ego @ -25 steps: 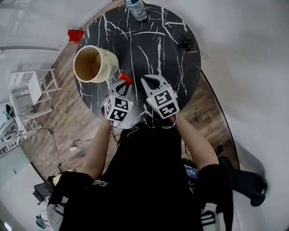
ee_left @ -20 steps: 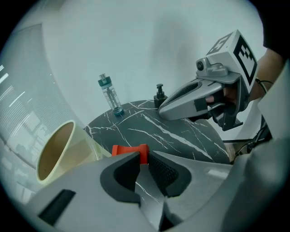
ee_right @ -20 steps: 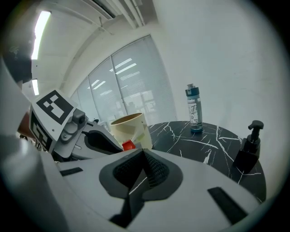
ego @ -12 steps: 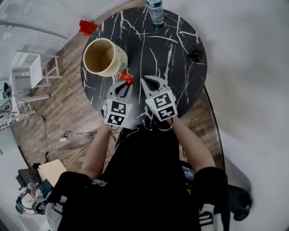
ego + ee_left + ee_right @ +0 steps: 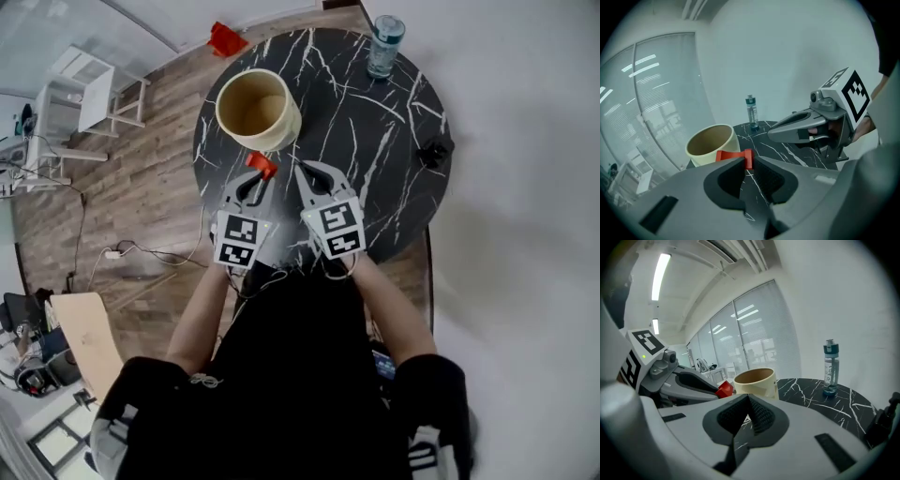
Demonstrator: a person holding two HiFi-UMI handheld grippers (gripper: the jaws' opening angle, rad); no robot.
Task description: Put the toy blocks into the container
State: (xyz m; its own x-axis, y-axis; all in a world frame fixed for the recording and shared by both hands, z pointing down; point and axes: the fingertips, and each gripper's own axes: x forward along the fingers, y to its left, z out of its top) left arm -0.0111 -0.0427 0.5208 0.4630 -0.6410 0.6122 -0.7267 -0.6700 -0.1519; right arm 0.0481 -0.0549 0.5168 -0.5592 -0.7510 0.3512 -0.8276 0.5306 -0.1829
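Both grippers have come up off the table [image 5: 375,202] since the earlier frame. The left gripper [image 5: 251,180] carries the red block [image 5: 262,166] with it, and the block now hangs just short of the container's near side. Judgement: pick-up done, transfer under way; what remains is to clear the rim and let go over the opening.

- Table: round, black with white veining. A water bottle [image 5: 384,45] stands at its far edge and a small dark object [image 5: 433,152] at its right edge.
- Container [image 5: 258,108]: cream, round, open top, upright near the far-left edge. It looks empty as far as the head view shows.
- Right gripper [image 5: 302,172]: jaws pressed together on nothing, just beside the left one, over the near part of the table.
- Left gripper: jaws pinching the block at one end.
- Block: red and flat with a taller end — that end sits between the pads, the rest sticks out sideways toward the container, level, clear of the table.
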